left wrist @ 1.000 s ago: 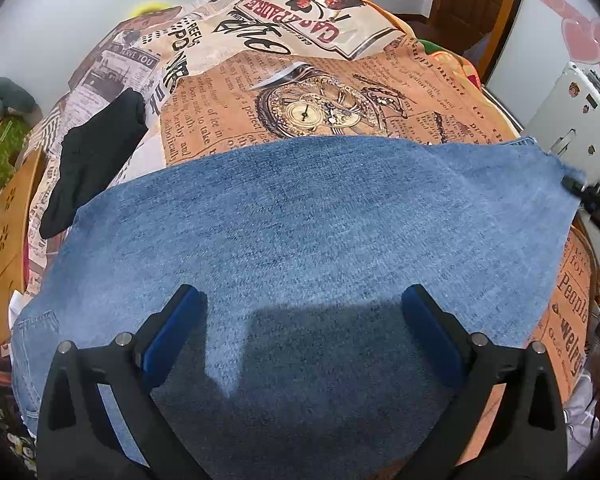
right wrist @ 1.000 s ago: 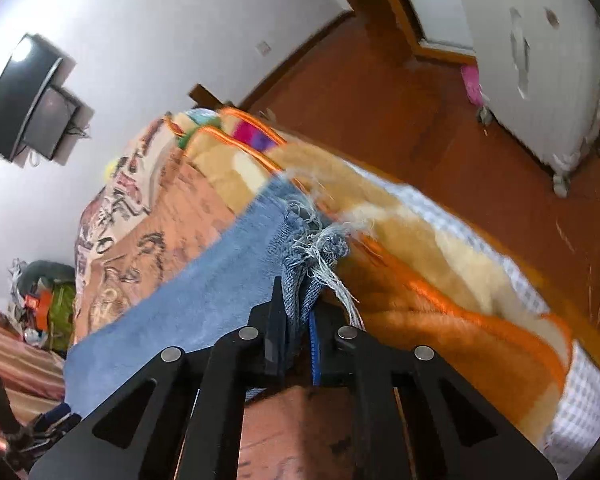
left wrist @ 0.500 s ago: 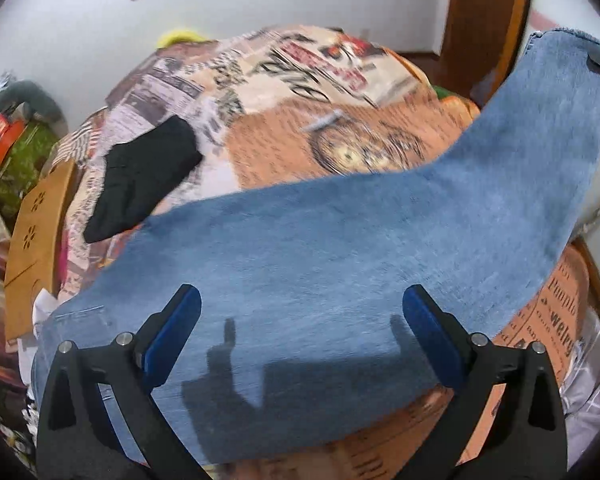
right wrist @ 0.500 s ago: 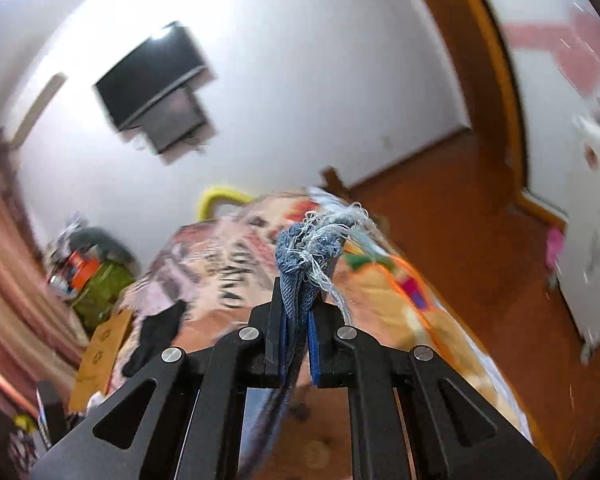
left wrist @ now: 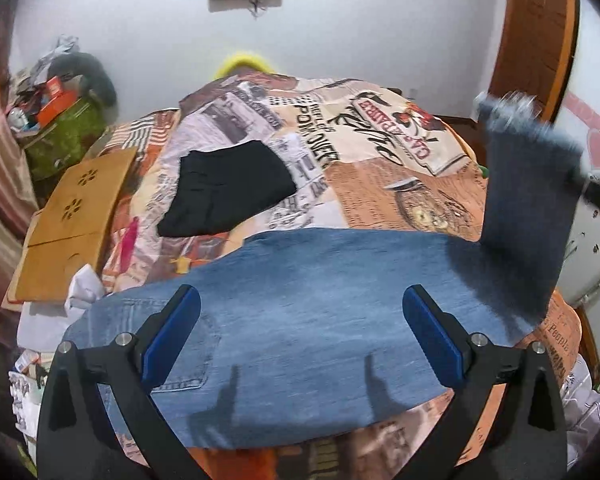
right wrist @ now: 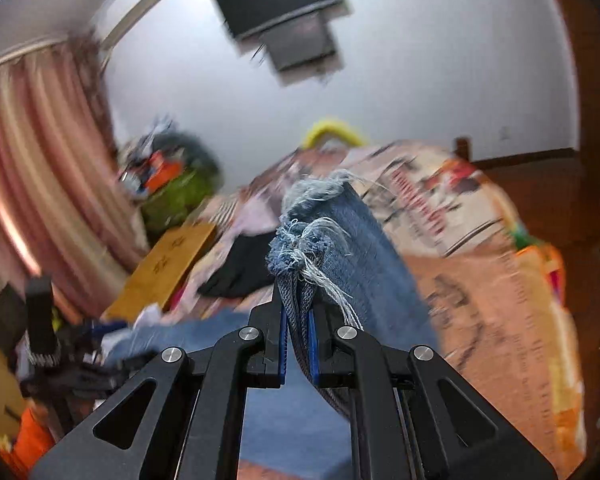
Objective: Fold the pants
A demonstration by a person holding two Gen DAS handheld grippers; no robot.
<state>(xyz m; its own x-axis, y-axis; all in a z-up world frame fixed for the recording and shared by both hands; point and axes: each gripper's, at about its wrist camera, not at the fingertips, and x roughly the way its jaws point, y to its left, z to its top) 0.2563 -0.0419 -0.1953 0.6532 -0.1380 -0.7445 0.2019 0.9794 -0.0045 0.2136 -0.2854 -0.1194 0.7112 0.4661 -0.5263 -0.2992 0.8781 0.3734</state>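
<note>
Fold in progress, 2 grippers, 1 pair of jeans on the bed.

The jeans lie across the near edge of the bed, long axis running left to right. The waist end, with its back pocket, is at the left; the leg end is at the right, lifted off the bed and standing nearly upright.

Right gripper: jaws clamped on the frayed hem, both layers pinched between the blue pads. From these jaws the cloth drops away and down toward the flat part of the jeans.

Left gripper: jaws wide apart, holding nothing, poised above the middle of the jeans; whether the pads touch the denim cannot be told.

Judgement: the coming move turns on the hem's path along the long axis, from right to left, to land on the waist end. The right gripper alone carries the cloth; the left is nearer the waist and placed to pin or smooth the lower layer.

A folded black garment lies farther back on the bed, well apart from the jeans.
</note>
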